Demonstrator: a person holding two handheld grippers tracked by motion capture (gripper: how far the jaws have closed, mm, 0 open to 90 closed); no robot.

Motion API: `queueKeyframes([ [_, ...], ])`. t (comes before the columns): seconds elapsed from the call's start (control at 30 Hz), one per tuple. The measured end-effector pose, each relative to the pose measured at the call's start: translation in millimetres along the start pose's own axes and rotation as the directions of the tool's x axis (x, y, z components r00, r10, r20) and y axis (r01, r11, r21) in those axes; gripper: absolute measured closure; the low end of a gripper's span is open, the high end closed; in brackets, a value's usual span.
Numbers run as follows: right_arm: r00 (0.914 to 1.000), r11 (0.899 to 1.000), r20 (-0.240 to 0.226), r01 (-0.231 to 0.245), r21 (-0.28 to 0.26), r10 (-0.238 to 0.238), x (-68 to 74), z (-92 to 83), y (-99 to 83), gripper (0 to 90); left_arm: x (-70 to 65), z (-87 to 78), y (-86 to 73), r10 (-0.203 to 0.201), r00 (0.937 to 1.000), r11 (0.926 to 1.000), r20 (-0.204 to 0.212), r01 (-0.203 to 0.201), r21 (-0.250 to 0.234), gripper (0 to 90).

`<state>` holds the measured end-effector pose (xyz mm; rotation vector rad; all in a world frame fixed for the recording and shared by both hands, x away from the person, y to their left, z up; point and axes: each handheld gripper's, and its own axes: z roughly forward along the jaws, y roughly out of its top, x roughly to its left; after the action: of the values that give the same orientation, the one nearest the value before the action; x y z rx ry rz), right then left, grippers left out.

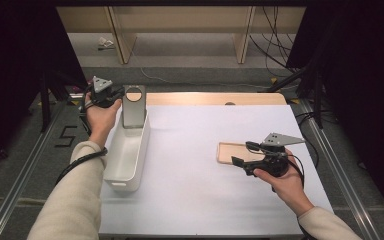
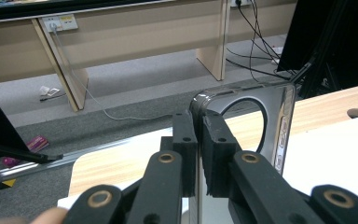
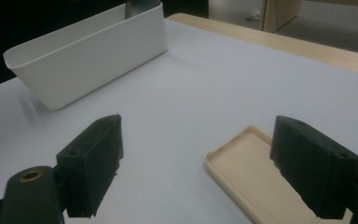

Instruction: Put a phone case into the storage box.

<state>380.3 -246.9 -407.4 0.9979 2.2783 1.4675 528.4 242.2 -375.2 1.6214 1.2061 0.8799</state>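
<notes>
At the worktop's far left corner, the left gripper [image 1: 114,97] is clamped on the top edge of a shiny metal plate with a round hole [image 1: 133,106], holding it upright in the far end of the white bin [image 1: 125,155]. I judge it is being placed there; next comes lowering and releasing. Near the right edge, the right gripper [image 1: 244,154] hangs wide open, holding nothing, over the tan tray [image 1: 228,151].

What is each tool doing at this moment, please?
Left tool: closed on the metal plate.
Right tool: open, holding nothing, above the beige lid.
</notes>
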Motion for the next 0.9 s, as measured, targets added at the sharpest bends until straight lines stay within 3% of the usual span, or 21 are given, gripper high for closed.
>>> queueKeyframes([
  [0.9,1.0000,1.000,-0.001,0.000,0.000,0.000,0.0,0.1,0.1,17.7,3.7,4.6,-7.6,-0.010,0.9999,0.9998,-0.012,0.010,0.016,83.9],
])
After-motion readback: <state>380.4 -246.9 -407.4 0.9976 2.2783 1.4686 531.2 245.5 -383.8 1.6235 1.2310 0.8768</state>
